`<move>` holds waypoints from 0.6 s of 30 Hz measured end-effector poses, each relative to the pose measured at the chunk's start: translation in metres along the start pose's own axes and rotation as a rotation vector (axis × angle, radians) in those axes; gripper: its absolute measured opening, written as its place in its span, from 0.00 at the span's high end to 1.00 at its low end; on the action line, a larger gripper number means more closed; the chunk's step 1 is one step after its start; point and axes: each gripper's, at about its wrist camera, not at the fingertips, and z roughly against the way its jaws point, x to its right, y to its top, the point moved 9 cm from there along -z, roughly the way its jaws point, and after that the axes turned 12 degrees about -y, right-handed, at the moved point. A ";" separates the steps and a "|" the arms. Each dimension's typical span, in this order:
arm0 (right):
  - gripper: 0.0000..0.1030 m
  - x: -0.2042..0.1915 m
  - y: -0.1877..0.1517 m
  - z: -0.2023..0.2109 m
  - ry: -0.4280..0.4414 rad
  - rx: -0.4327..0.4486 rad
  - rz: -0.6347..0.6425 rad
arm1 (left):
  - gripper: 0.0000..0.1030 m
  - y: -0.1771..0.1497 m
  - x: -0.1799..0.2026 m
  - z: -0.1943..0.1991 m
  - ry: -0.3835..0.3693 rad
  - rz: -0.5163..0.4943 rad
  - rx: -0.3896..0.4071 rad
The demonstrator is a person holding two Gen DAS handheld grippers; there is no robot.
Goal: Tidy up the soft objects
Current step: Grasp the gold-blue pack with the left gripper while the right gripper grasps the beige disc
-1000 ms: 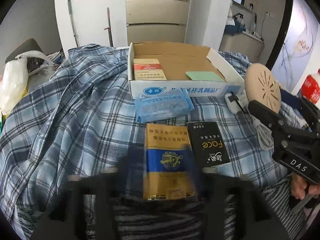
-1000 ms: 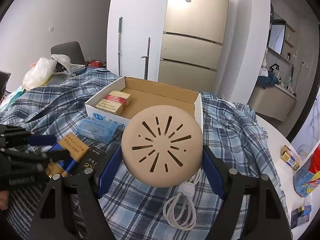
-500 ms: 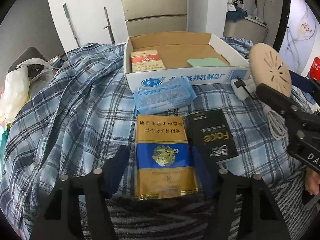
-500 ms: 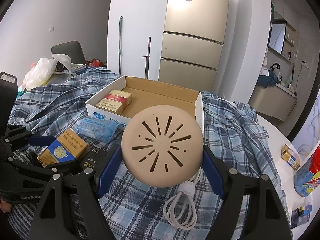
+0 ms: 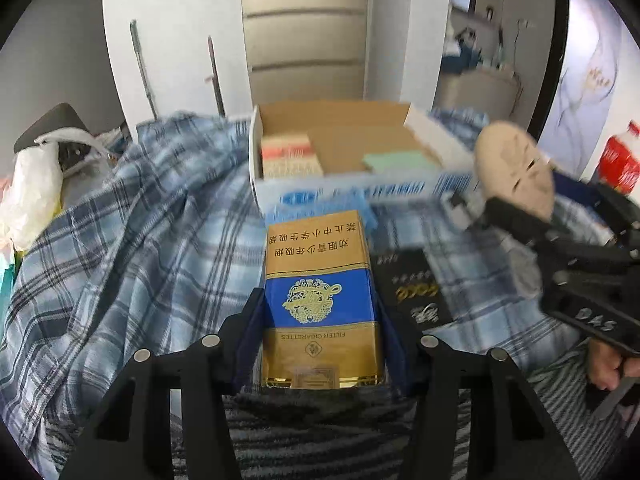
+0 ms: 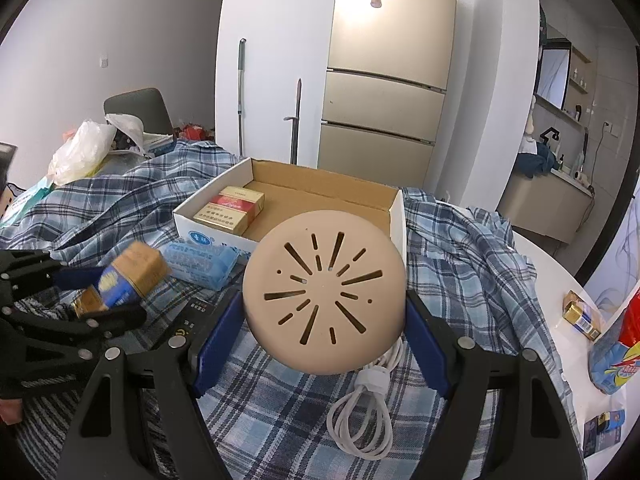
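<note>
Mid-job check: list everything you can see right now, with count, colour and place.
cardboard box: 1, white, open, on plaid cloth
red-gold packs: 2, in box
green pad: 1, in box
blue-gold cigarette pack: 1, between left jaws
black pack: 1, beside it
blue packet: 1, before box
beige vented disc: 1, in right jaws
white cable: 1, under disc
plaid cloth: 1, blue
left gripper: closing on pack
right gripper: holding disc

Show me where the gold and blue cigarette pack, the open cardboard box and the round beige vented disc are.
gold and blue cigarette pack (image 5: 320,296): left wrist view, on its blue front panel.
open cardboard box (image 6: 216,236): right wrist view, on its white front wall.
round beige vented disc (image 6: 324,296): right wrist view, on its slotted face.
</note>
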 end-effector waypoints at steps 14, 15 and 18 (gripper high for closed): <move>0.24 0.003 0.021 0.031 0.041 0.172 -0.042 | 0.46 0.036 0.023 0.077 0.017 -0.122 0.395; 0.24 0.004 0.022 0.031 0.041 0.174 -0.045 | 0.46 0.036 0.022 0.080 0.012 -0.120 0.410; 0.24 0.005 0.023 0.036 0.048 0.190 -0.058 | 0.46 0.037 0.024 0.089 0.007 -0.123 0.442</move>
